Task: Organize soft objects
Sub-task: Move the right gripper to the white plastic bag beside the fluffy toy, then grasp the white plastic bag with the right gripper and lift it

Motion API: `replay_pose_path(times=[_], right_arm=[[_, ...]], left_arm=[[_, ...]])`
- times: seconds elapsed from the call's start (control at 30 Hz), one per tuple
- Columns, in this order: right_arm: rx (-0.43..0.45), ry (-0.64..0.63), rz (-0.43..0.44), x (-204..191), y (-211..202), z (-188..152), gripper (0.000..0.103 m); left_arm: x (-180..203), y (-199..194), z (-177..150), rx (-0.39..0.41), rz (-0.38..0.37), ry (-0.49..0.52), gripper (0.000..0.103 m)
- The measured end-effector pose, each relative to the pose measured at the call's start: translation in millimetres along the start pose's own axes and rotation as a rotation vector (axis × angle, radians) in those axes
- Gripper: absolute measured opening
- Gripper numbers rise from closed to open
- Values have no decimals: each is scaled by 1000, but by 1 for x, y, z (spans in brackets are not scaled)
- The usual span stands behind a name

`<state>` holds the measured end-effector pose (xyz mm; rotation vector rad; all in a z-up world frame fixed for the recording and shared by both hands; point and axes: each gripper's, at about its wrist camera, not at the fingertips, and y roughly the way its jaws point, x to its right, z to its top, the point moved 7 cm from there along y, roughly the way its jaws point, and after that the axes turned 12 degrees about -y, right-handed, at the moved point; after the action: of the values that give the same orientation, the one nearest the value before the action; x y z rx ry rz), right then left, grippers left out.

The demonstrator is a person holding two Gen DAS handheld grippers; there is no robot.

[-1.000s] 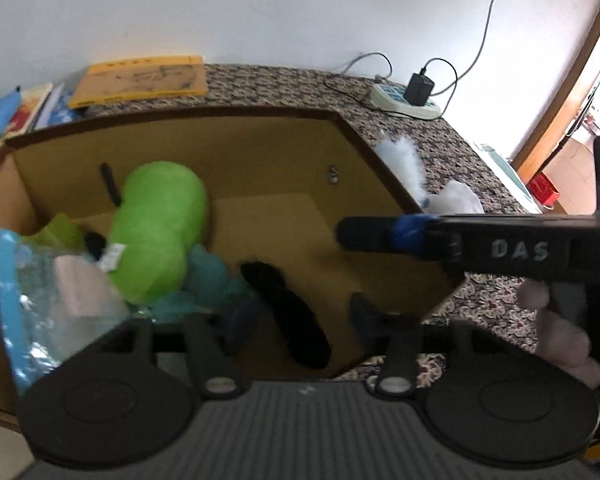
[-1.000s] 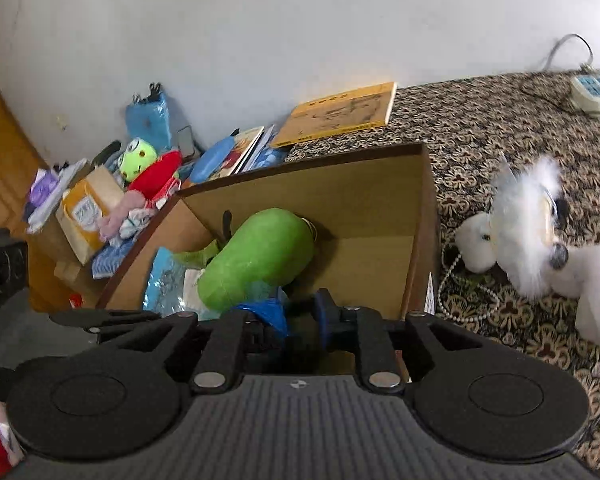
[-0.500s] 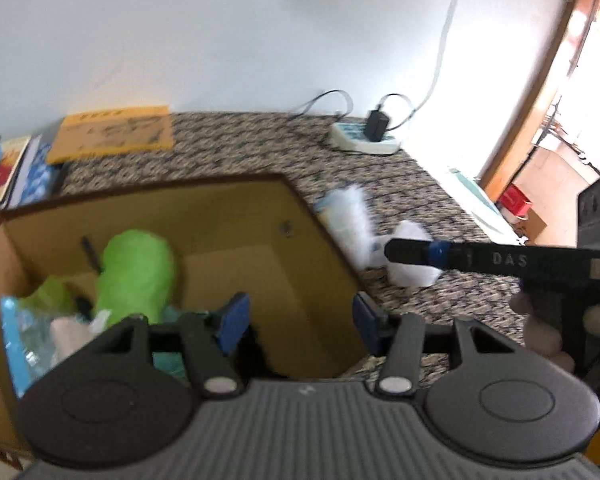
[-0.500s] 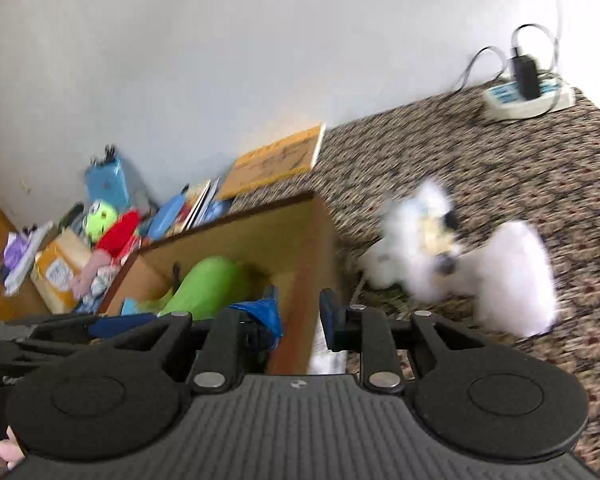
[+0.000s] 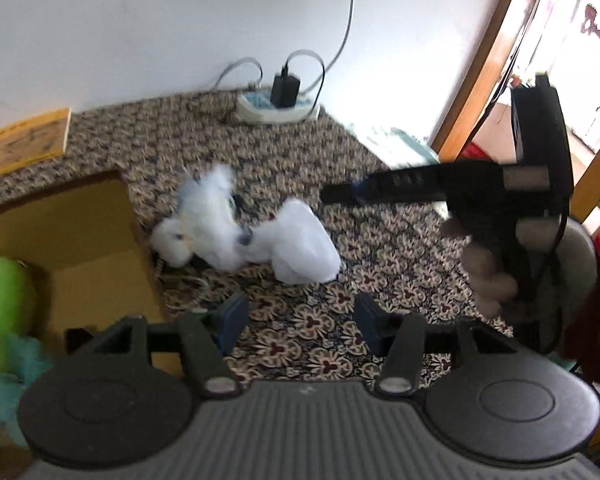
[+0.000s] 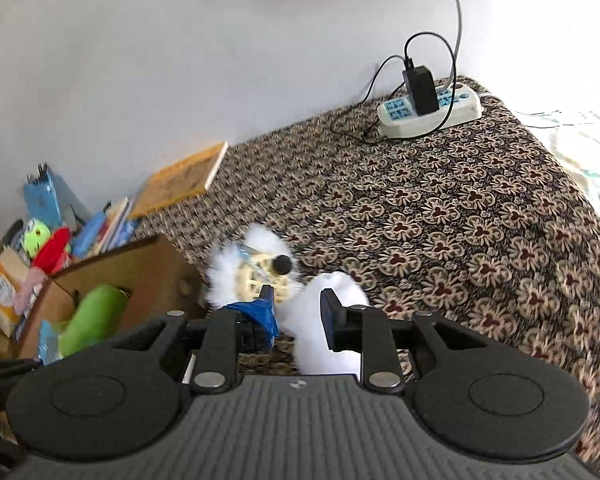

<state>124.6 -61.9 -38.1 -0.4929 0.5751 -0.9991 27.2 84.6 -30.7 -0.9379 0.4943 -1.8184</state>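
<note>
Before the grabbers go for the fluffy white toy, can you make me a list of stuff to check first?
1. White fluffy toy lies free on the patterned cloth, outside the box: ok.
2. Right gripper lined up with the toy: ok. Its jaws have just been opening and the pads do not press on it yet.
3. Left gripper open, nothing between its jaws: ok.
4. Room in the cardboard box beside the green plush: ok, bare floor shows.
5. Bead string by the toy free of the box edge: cannot tell.
6. Power strip and cables far from the toy: ok.
</note>
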Motion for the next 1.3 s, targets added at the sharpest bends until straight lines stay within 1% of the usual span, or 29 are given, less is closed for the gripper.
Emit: replay_pose_path(times=[0.17, 0.3, 0.37, 0.43, 0.53, 0.6, 0.7, 0.9, 1.03, 1.1, 1.13, 1.17, 1.3], right_arm=[[-69, -124, 32, 9, 27, 3, 9], [-109, -193, 39, 15, 44, -4, 10], [-128, -207, 53, 20, 50, -9, 11], [-153, -196, 76, 25, 53, -16, 11], [-176, -158, 126, 32, 53, -23, 11], [-191, -119, 169, 37, 52, -28, 10], [-184, -83, 213, 40, 47, -33, 6], [-167, -57, 241, 47, 40, -40, 2], [-160, -21, 246, 55, 37, -44, 0], [-157, -2, 241, 61, 37, -46, 0], [-158, 13, 241, 65, 37, -46, 0], [-159, 29, 240, 69, 36, -47, 0], [-157, 57, 231, 77, 33, -50, 0]], left_arm=[[11, 32, -8, -31, 26, -44, 57], [13, 56, -12, -43, 46, -103, 57], [11, 67, -12, -46, 69, -139, 58], [10, 78, -11, -50, 99, -163, 58], [10, 94, -9, -53, 121, -183, 58], [9, 106, -8, -68, 140, -182, 59], [11, 124, -9, -93, 168, -164, 59], [15, 142, -4, -109, 209, -124, 59], [19, 152, 3, -122, 216, -109, 59], [23, 156, 6, -116, 228, -84, 56], [25, 158, 7, -122, 231, -70, 48], [27, 161, 7, -128, 226, -64, 45], [30, 164, 10, -136, 228, -57, 43]])
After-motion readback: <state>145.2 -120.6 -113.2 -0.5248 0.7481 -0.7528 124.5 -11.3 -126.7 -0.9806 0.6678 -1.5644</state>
